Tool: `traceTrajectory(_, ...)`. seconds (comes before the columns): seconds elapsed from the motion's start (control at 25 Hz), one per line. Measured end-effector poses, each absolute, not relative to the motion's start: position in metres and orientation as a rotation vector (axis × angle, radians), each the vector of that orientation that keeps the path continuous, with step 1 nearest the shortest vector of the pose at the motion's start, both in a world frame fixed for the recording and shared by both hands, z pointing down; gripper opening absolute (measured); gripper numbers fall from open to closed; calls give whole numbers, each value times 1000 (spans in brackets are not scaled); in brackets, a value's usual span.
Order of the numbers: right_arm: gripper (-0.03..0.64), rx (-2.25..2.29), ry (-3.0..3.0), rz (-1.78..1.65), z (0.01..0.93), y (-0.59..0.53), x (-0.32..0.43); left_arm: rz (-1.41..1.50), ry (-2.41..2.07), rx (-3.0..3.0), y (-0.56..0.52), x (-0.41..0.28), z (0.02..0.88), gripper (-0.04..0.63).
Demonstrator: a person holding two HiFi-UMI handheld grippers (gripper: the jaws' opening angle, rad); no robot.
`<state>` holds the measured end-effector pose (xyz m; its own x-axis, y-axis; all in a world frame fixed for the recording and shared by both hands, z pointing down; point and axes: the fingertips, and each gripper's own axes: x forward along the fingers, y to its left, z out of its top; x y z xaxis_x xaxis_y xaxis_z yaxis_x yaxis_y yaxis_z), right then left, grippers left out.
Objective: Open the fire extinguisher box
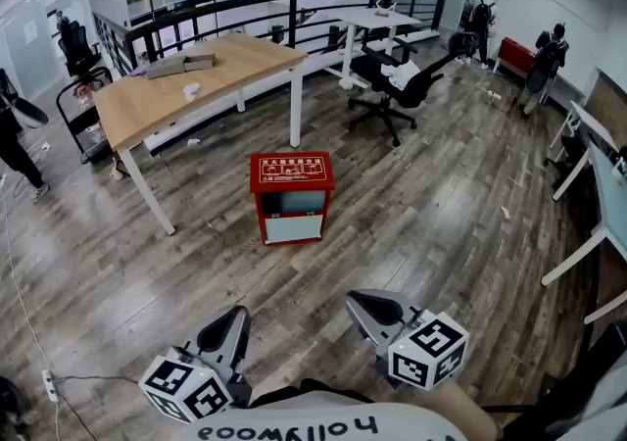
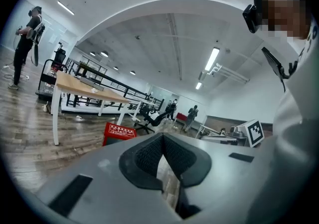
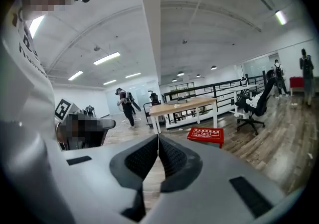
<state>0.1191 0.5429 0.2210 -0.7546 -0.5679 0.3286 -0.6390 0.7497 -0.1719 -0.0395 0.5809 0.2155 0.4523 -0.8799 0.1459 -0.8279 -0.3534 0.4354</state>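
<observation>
The red fire extinguisher box (image 1: 291,197) stands on the wooden floor in the middle of the head view, its lid down and its front window facing me. It also shows small in the left gripper view, box (image 2: 118,132), and in the right gripper view, box (image 3: 206,135). My left gripper (image 1: 231,323) and right gripper (image 1: 359,308) are held low and close to my body, well short of the box. Both are shut with their jaw tips touching and nothing between them, seen at the left gripper (image 2: 162,137) and the right gripper (image 3: 158,139).
A wooden table (image 1: 196,76) stands behind the box to the left, a black office chair (image 1: 397,86) behind to the right. White desks (image 1: 598,184) line the right side. Several people stand at the far edges. A cable (image 1: 59,385) lies on the floor at lower left.
</observation>
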Motion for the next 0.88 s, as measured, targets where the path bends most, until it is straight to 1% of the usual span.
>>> traceTrajectory(0.24,11,988,-2779,544,220,536,111,-145,-1438,2273,579,-55,216,5)
traceTrajectory(0.44,11,1023,-2777,477,229,538,100,-135,-1447,2269,574,-70,231,6)
traceTrajectory(0.6,11,1068,-2719,512,240,533,108,-133,-1400,2259,568,-65,240,6)
traceTrajectory(0.88,10,1092,-2746,758,246,498,104,-143,-1378,2262,544,-62,245,5)
